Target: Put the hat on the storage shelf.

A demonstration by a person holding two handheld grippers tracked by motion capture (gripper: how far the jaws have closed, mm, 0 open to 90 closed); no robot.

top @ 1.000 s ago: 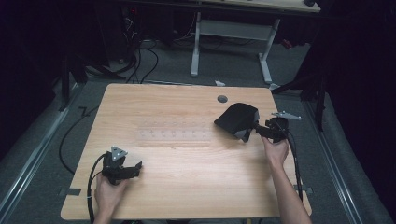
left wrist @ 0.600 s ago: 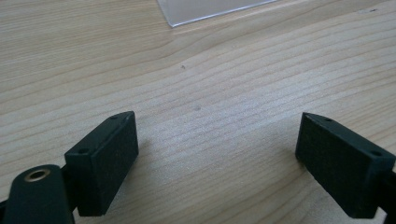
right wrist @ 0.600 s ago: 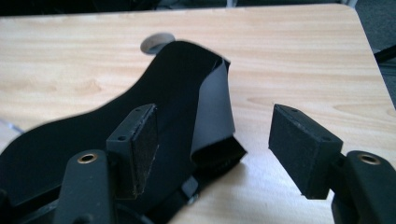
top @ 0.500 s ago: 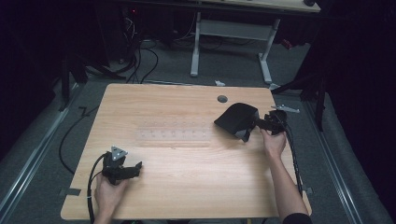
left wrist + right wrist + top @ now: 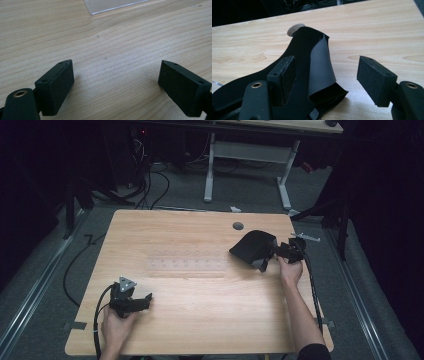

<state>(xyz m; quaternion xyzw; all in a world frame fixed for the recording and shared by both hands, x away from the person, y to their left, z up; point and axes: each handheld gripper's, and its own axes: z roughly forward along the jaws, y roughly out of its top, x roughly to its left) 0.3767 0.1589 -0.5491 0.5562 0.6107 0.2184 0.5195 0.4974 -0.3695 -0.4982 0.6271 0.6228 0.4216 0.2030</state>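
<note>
1. The right gripper (image 5: 274, 254) is on the far right of the desk (image 5: 200, 320), its fingers spread wide around an edge of the black pouch (image 5: 252, 247); they have just been opening.
2. The left gripper (image 5: 142, 301) rests near left, fingers spread apart, holding nothing.

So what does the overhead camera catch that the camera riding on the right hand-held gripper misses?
High view alone: the person's left hand-held gripper near the front left corner, a clear plastic sheet mid-table, and the floor cables. Right gripper view alone: its two jaws up close, standing open around a raised fold of the black sheet. Both: that black sheet, the wooden table and its round hole.
</note>
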